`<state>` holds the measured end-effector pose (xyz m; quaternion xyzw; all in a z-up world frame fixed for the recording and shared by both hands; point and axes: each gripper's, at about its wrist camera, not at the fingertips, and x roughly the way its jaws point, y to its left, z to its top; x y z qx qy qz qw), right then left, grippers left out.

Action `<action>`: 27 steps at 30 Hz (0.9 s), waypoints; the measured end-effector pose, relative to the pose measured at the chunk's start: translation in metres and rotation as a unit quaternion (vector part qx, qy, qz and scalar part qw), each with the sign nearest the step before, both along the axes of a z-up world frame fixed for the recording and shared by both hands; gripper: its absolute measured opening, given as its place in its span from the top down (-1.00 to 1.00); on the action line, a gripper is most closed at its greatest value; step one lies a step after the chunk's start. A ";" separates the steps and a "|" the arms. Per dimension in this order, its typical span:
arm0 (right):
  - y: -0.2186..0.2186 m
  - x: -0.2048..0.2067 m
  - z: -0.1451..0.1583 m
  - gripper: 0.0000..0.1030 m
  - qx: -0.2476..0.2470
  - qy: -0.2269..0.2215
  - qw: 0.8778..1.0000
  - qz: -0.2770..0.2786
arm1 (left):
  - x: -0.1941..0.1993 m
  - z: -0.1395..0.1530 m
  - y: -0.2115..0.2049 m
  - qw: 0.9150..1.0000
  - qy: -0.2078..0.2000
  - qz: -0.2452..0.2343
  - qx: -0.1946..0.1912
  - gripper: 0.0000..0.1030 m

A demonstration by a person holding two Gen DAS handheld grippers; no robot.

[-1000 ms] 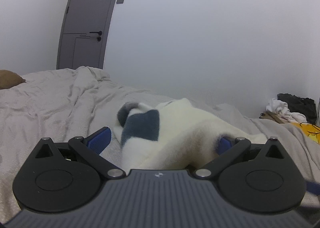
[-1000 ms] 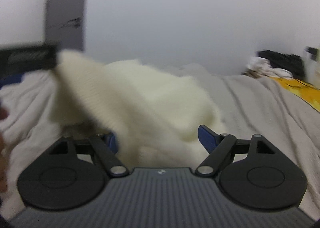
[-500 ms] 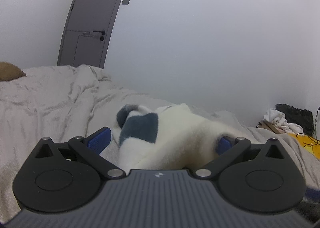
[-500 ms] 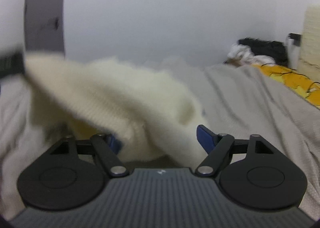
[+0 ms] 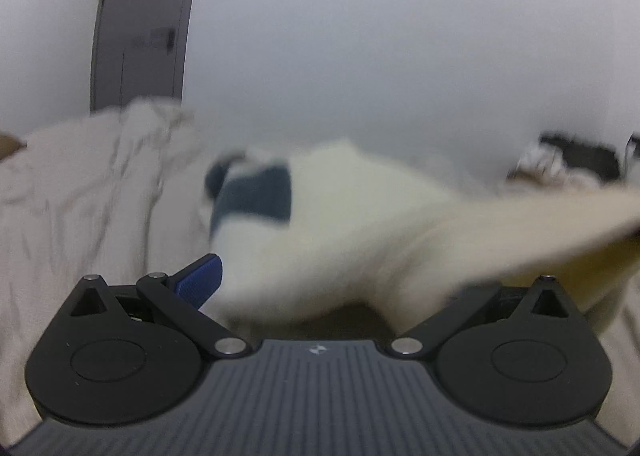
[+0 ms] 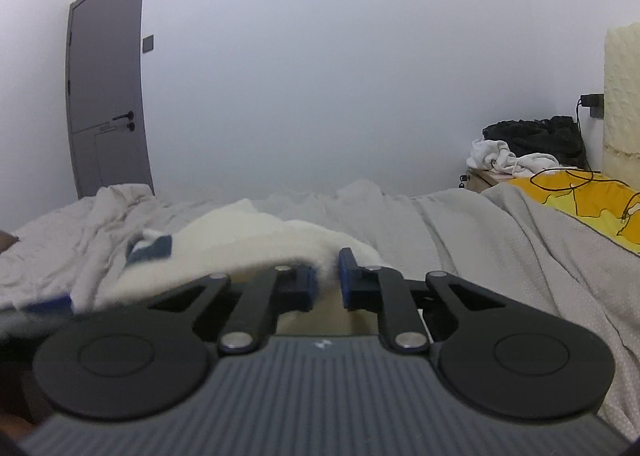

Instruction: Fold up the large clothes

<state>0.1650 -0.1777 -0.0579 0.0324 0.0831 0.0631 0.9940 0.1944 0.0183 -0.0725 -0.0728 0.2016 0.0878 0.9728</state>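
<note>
Blurrily, the cream sweater (image 5: 360, 224) hides the wide-spread left gripper's (image 5: 332, 280) right finger; the right gripper (image 6: 326, 280) pinches it.

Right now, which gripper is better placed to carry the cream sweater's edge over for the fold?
Right. The right gripper is pinched shut on the cream sweater, while the left gripper stands open with fabric only draped across it.

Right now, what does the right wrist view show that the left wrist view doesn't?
Only the right wrist view: the right gripper pinched shut on the cream sweater, plus a yellow cloth.
Only the left wrist view: the left gripper open, one blue pad visible, the other hidden under blurred fabric.
Both: the sweater's navy patch, the grey bedspread and the grey door.
</note>
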 end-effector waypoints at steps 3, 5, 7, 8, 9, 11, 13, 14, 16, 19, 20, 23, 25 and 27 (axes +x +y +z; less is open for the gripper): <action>-0.002 -0.003 0.002 0.72 0.015 0.006 1.000 0.000 | 0.010 -0.008 0.002 1.000 0.012 0.008 0.001 -1.00; -0.001 -0.003 0.001 0.72 0.020 0.017 1.000 -0.003 | 0.012 -0.006 0.004 1.000 -0.002 0.016 0.012 -1.00; 0.003 -0.002 -0.005 0.63 0.010 0.029 0.999 -0.013 | 0.011 -0.002 0.007 0.999 -0.017 0.035 0.025 -1.00; 0.005 0.002 -0.010 0.51 0.000 0.038 0.999 -0.020 | 0.010 -0.001 0.009 0.998 -0.022 0.044 0.027 -1.00; 0.006 0.006 -0.016 0.35 -0.010 0.048 0.998 -0.025 | 0.010 0.000 0.012 0.998 -0.023 0.053 0.026 -1.00; 0.009 0.015 -0.027 0.14 -0.022 0.073 0.997 -0.029 | 0.012 0.001 0.019 0.997 -0.019 0.067 0.016 -1.00; 0.011 0.030 -0.041 0.03 -0.017 0.121 0.992 -0.026 | 0.014 0.001 0.028 0.997 -0.013 0.082 -0.004 -1.00; 0.011 0.037 -0.047 0.10 -0.009 0.148 0.989 -0.022 | 0.015 0.001 0.032 0.996 -0.009 0.087 -0.016 -1.00; 0.014 0.045 -0.060 0.10 -0.012 0.168 0.986 -0.019 | 0.018 0.000 0.040 0.995 -0.001 0.093 -0.036 -1.00; 0.023 0.046 -0.063 0.09 -0.056 0.146 0.987 -0.024 | 0.017 0.002 0.043 0.995 -0.002 0.099 -0.034 -1.00; 0.024 0.046 -0.061 0.10 -0.059 0.141 0.988 -0.026 | 0.014 0.003 0.042 0.995 -0.003 0.099 -0.032 -1.00; 0.017 0.041 -0.055 0.19 -0.044 0.128 0.990 -0.038 | 0.002 0.007 0.043 0.994 -0.010 0.103 -0.044 -1.00; 0.011 0.034 -0.047 0.33 -0.030 0.105 0.993 -0.042 | -0.008 0.009 0.046 0.992 -0.022 0.104 -0.073 -1.00; 0.009 0.022 -0.035 0.43 -0.031 0.070 0.996 -0.046 | -0.023 0.017 0.044 0.991 -0.041 0.100 -0.078 -1.00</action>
